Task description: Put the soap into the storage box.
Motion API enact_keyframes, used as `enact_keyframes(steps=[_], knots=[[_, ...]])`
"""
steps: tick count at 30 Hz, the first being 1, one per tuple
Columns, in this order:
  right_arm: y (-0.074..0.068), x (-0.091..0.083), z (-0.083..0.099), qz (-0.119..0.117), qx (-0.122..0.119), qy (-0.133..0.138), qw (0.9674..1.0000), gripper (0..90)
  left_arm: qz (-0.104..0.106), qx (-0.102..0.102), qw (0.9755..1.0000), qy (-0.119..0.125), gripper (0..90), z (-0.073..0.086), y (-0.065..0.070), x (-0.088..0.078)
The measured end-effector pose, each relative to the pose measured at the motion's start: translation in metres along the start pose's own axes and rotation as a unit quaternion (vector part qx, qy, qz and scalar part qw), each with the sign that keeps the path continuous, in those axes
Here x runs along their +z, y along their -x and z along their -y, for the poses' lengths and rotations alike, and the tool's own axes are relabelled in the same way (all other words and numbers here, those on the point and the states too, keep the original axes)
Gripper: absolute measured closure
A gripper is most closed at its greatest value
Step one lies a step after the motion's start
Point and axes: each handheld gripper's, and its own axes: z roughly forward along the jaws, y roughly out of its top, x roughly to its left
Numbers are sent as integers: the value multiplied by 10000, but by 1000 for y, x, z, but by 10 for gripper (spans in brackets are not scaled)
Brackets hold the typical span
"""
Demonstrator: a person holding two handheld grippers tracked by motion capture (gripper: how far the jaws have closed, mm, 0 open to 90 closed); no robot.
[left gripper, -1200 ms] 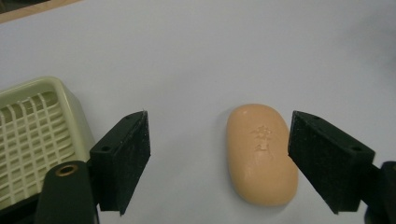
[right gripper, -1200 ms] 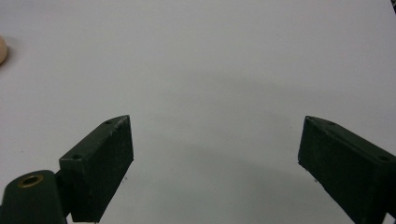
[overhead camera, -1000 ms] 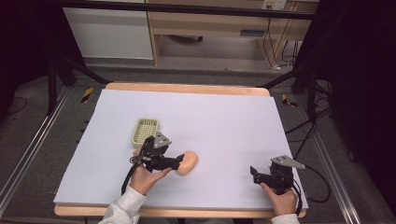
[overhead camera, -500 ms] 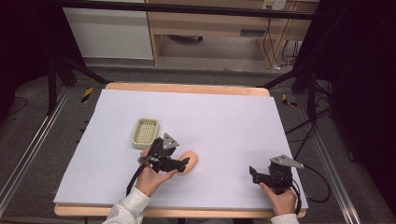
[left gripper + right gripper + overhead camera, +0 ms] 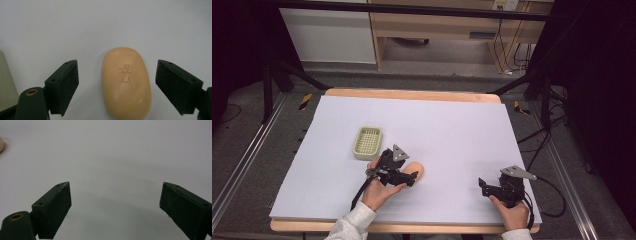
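Observation:
A peach-coloured oval soap bar (image 5: 126, 82) with a stamped mark lies flat on the white table cover (image 5: 452, 130). My left gripper (image 5: 117, 68) is open and its jaws have just been opening. The soap lies between them, and a gap shows between it and each pad. From above, the left gripper (image 5: 408, 178) points right over the near end of the soap (image 5: 417, 170). My right gripper (image 5: 115, 192) is open with nothing between its jaws. It rests at the front right of the table, and the right gripper (image 5: 482, 184) points left.
A pale green slotted soap dish (image 5: 367, 142) stands just behind and left of the left hand; its edge (image 5: 5, 82) shows beside the left jaw. The soap's tip (image 5: 1, 143) appears far left of the right gripper. The table's wooden front edge (image 5: 412, 227) is close to both hands.
My left gripper has moved right and slightly down toward the soap, so its jaws now straddle it. The soap and the right gripper have stayed in place.

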Motion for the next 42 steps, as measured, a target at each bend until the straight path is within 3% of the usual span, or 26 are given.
enact_keyframes(steps=[31, 42], knots=[[0, 2, 0, 5, -64, -19, 10000, 107, 155, 80, 9987, -485, 207, 6, 6, 29], [0, 2, -1, -23, -18, -50, 10000, 107, 149, 62, 9982, -584, 276, 7, 7, 35]])
